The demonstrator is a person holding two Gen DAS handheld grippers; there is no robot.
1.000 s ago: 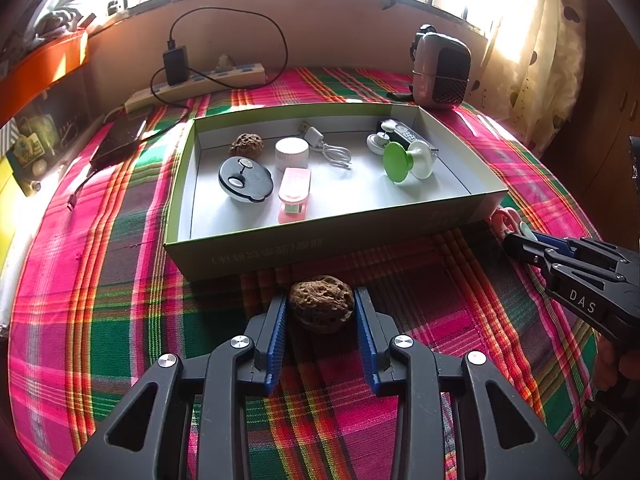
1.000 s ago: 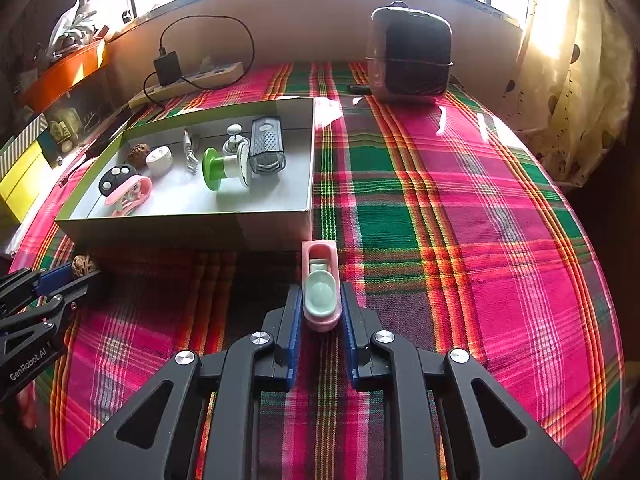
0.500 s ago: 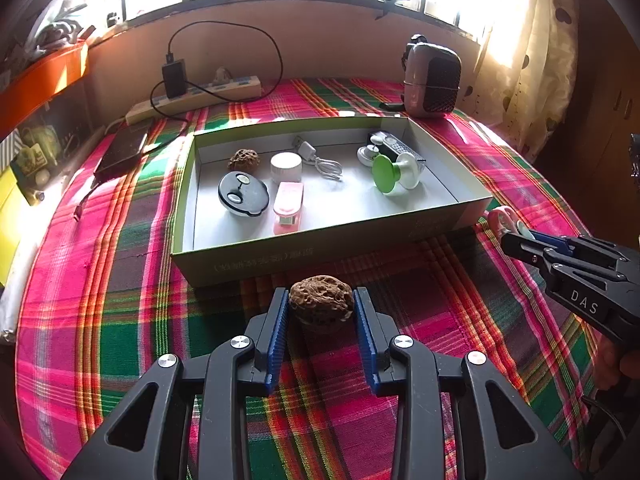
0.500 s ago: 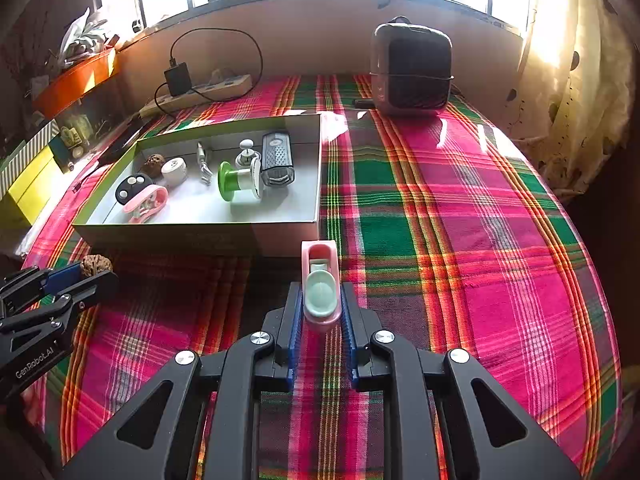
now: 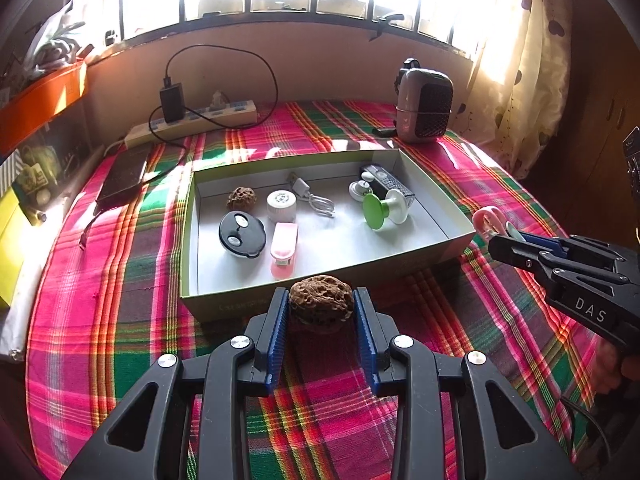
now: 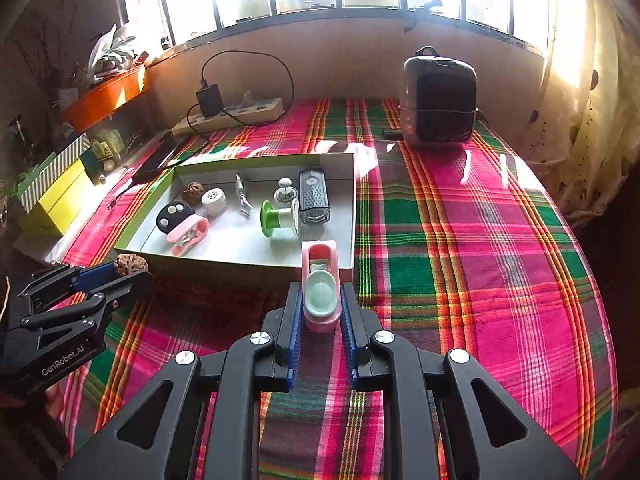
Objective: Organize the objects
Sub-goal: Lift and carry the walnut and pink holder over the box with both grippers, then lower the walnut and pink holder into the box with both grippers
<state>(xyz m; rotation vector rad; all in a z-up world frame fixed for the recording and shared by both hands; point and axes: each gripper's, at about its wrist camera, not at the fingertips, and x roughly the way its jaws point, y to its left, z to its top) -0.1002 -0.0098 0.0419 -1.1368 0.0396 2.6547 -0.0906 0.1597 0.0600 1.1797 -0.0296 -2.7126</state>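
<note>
I am pinching one wrinkled walnut (image 5: 321, 303) in my left jaws, holding it just in front of the near wall of the box (image 5: 320, 280). My right jaws are gripping one pink-and-mint clip (image 6: 321, 296) at the box's near right corner. Inside the box I am counting one more walnut (image 5: 241, 198), one more pink clip (image 5: 284, 249), one black fob (image 5: 241, 234), one white cap (image 5: 281, 205), one cable (image 5: 314, 199) and one green-ended spool (image 5: 384, 209).
</note>
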